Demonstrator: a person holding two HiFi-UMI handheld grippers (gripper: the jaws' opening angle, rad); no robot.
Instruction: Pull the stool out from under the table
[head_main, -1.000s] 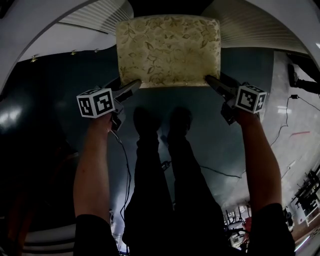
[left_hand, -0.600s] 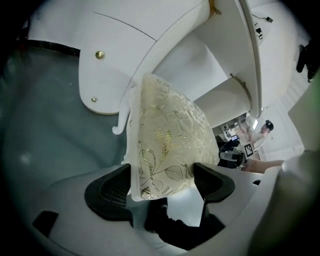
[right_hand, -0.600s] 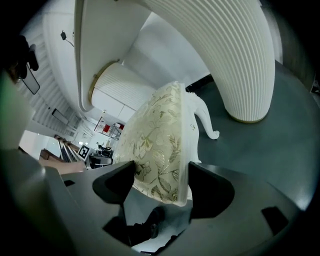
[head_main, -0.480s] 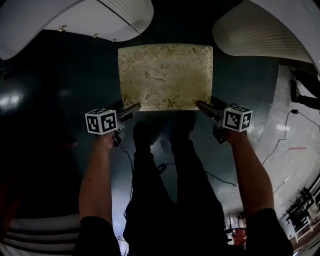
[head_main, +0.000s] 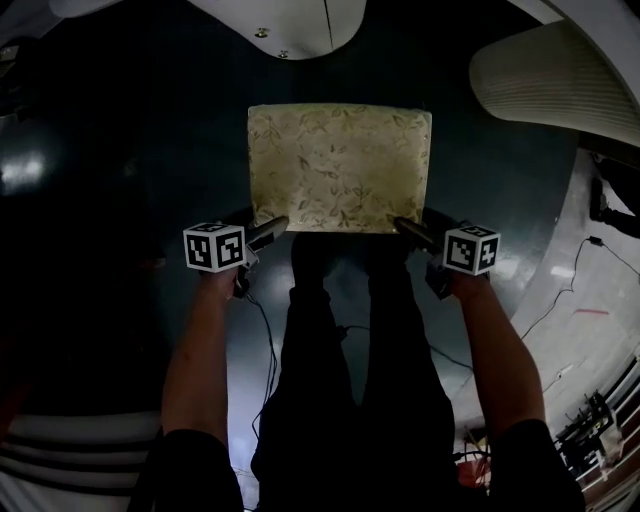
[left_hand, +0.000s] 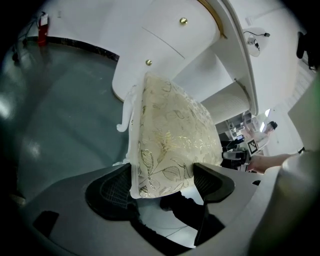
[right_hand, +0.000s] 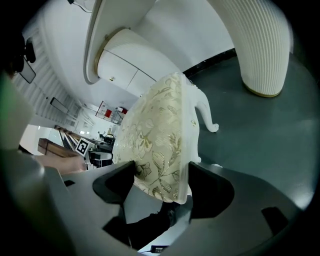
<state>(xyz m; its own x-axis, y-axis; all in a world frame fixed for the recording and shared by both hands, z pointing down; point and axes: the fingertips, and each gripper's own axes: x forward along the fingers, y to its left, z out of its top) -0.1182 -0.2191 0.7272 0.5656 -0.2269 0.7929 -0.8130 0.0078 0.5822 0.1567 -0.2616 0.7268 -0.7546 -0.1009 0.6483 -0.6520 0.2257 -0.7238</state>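
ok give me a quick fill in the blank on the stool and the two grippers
1. The left gripper and the right gripper each have their jaws shut on a near ___ of the stool.
2. In the head view, the white table covers ___ of the stool's seat.
3. The person's legs stand ___ the two grippers.

Missing words: corner; none; between

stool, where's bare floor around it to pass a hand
Bare floor lies left of the stool; a narrower strip separates it from the ribbed base. Crowded at its near edge: left gripper, right gripper, legs.
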